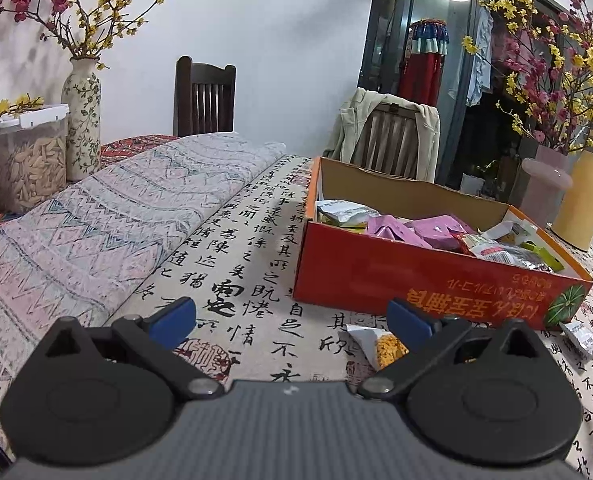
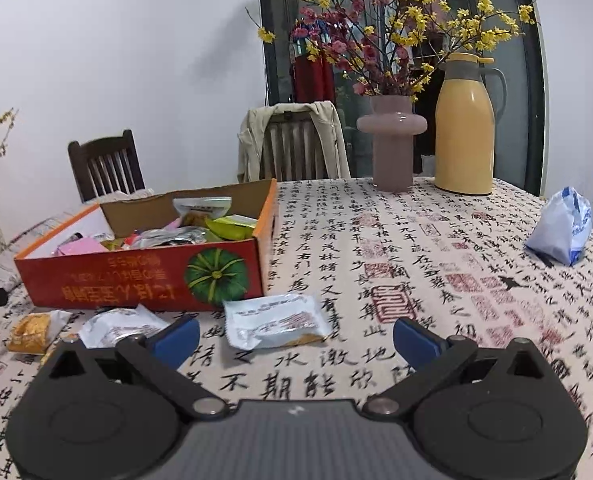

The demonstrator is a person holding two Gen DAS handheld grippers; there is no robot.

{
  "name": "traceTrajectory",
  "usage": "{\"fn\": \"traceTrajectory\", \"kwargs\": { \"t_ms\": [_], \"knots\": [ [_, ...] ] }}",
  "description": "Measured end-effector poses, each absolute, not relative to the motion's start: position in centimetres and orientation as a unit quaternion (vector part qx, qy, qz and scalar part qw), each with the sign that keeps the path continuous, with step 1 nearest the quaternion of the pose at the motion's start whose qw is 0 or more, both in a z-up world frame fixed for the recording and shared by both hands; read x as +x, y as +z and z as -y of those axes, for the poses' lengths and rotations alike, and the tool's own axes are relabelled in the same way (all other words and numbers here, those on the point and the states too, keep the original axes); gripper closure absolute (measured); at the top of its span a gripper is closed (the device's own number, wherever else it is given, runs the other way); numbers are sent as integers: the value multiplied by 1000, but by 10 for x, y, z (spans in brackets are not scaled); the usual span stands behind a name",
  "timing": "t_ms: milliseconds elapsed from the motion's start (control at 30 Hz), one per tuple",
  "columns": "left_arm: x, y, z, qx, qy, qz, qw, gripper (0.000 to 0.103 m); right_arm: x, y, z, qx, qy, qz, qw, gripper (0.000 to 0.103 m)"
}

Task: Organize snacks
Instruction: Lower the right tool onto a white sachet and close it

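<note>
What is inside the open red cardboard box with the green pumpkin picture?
The red cardboard box holds loose snack packets: pink wrappers, a silver foil packet, a lime-green packet. Anything beneath this top layer, and the box floor, is covered.

**Snack box mid-table, loose packets along its near side**

The cardboard box [image 2: 144,276] sits on the table [image 2: 436,280], left of centre in the right wrist view, with snack packets [image 1: 424,232] piled inside it. Just before its near wall lie three loose packets: a flat packet [image 2: 276,320] by the box's near right corner, a crumpled packet [image 2: 116,326] to its left, and a small packet [image 2: 30,332] further left. Toward the far edge stand a vase [image 2: 392,148] and, right of it, a thermos jug [image 2: 464,128]. A bag [image 2: 560,232] lies near the right edge. Left of the box a folded cloth [image 1: 96,216] lies over the table; beyond it, a lidded container [image 1: 28,160] with a second vase [image 1: 82,120] just to its right. Two chairs [image 2: 106,164] stand behind the far edge.
</note>
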State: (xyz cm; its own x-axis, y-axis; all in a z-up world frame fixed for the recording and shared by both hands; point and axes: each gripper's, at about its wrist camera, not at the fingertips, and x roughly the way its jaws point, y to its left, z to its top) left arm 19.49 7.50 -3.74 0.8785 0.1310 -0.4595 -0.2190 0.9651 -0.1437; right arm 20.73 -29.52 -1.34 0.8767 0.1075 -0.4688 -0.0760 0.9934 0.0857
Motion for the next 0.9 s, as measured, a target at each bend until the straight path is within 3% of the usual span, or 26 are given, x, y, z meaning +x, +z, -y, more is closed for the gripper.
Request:
{"fn": "traceTrajectory", "kwargs": {
  "t_ms": [633,900],
  "knots": [
    [195,-38,-77,-102,91,-230,964,0,307,-41,279,8,62,-368,928,0],
    [195,-38,-75,-100,88,-229,964,0,309,-46,276,-12,53,-361,931,0]
  ]
}}
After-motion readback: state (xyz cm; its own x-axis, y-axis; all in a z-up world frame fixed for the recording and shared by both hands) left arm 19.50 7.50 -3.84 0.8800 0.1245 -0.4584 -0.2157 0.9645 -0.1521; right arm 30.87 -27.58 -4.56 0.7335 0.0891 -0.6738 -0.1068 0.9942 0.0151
